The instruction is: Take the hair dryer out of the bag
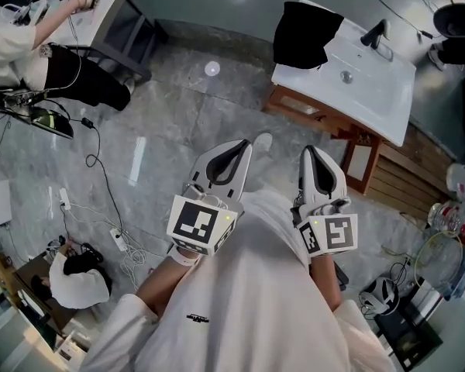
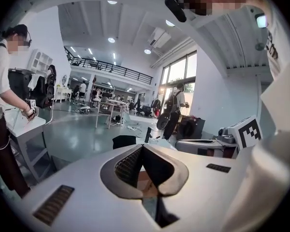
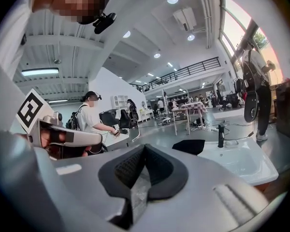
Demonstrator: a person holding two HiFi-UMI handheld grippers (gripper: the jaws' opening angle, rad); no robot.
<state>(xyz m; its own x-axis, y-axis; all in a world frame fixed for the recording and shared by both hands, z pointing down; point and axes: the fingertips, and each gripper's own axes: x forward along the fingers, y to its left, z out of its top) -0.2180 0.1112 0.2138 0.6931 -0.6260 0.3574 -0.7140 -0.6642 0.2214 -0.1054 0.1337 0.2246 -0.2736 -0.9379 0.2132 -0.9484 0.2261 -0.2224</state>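
washbasin counter at 1 o'clock of both hands | black bag on its 10 o'clock corner, draping over the edge; hair dryer unseen, probably inside | left gripper and right gripper closed, empty, well apart from the bag | risk: pinching only fabric could drag the bag off; the faucet could snag it

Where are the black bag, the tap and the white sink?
black bag [image 1: 306,33]: head view, middle of its dark cloth.
tap [image 1: 374,35]: head view, its black spout.
white sink [image 1: 370,93]: head view, bare part of the basin.
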